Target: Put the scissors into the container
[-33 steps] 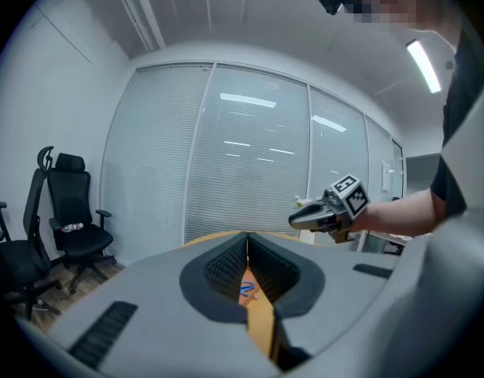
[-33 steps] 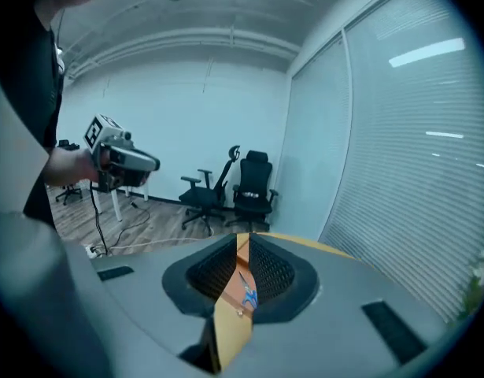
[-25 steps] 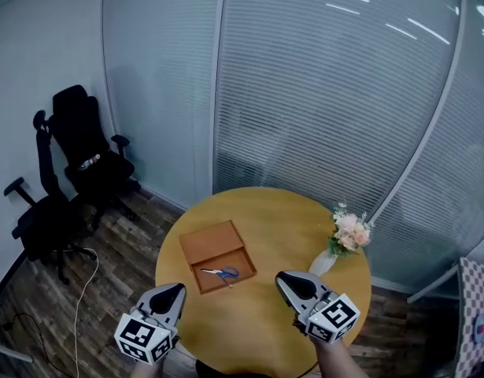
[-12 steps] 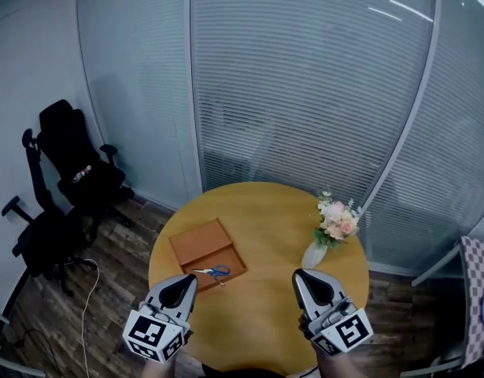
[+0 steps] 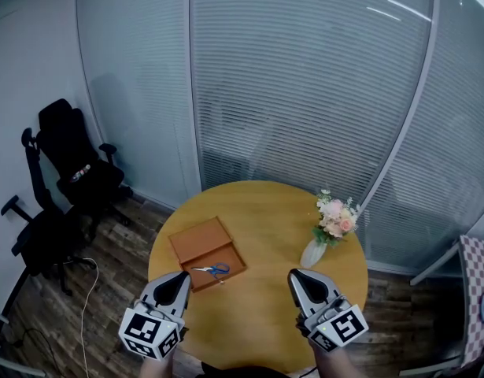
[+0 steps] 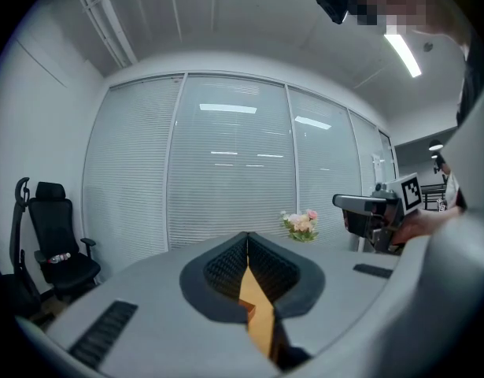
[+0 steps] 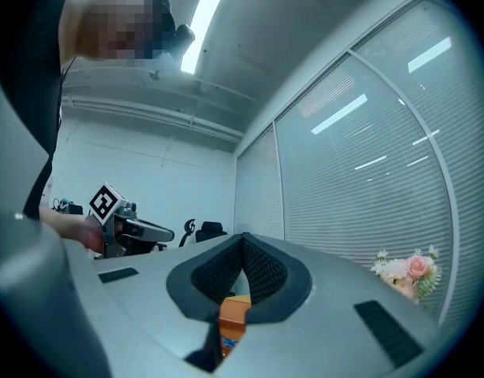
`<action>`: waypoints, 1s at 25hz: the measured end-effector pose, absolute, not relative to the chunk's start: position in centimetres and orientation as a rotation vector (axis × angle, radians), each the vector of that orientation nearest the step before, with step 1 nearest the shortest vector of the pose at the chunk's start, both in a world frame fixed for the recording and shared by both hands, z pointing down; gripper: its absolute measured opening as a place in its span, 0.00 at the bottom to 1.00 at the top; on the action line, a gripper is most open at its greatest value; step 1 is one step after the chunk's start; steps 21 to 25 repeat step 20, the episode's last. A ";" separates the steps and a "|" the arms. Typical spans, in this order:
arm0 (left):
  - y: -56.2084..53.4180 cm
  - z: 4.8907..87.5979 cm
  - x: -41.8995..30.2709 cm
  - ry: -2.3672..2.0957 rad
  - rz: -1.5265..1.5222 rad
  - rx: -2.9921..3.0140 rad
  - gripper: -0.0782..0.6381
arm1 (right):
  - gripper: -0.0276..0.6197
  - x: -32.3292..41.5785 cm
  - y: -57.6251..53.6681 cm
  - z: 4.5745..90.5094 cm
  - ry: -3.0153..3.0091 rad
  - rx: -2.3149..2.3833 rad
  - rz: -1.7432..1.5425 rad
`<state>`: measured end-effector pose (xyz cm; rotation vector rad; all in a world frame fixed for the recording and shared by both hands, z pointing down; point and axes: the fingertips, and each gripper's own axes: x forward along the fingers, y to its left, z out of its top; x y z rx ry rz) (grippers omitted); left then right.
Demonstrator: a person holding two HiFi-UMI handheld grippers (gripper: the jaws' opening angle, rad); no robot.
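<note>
Blue-handled scissors [image 5: 215, 271] lie on the near part of a flat brown container [image 5: 201, 243] at the left of a round wooden table [image 5: 265, 211]. My left gripper [image 5: 179, 277] hovers just in front of the container, its tip close to the scissors, with its jaws shut and nothing between them. My right gripper [image 5: 294, 276] hangs over the table's near right side, also shut and empty. In the left gripper view the pads [image 6: 247, 239] meet at the tip. The right gripper view shows its pads [image 7: 243, 239] pressed together, with a strip of the brown container [image 7: 234, 312] below them.
A white vase of pink flowers [image 5: 330, 228] stands at the table's right. Two black office chairs [image 5: 72, 172] stand on the wooden floor at the left, with a cable [image 5: 84, 305] beside them. Glass walls with blinds [image 5: 304, 93] rise behind the table.
The head view has shifted since a second ago, so the table sits a little differently in frame. Both grippers stay near the table's front edge; the right one has drifted slightly left.
</note>
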<state>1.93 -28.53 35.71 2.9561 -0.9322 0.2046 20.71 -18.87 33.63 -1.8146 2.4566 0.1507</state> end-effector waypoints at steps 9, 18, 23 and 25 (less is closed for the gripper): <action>-28.3 36.5 1.3 -0.929 0.206 2.941 0.13 | 0.09 20.0 -18.8 33.6 2.490 -1.793 0.156; -28.2 36.1 1.2 -0.916 0.195 2.947 0.13 | 0.09 19.2 -19.0 33.2 2.518 -1.773 0.163; -28.0 36.2 1.3 -0.916 0.196 2.945 0.13 | 0.09 19.2 -18.8 33.2 2.520 -1.770 0.162; -28.0 36.2 1.3 -0.916 0.196 2.945 0.13 | 0.09 19.2 -18.8 33.2 2.520 -1.770 0.162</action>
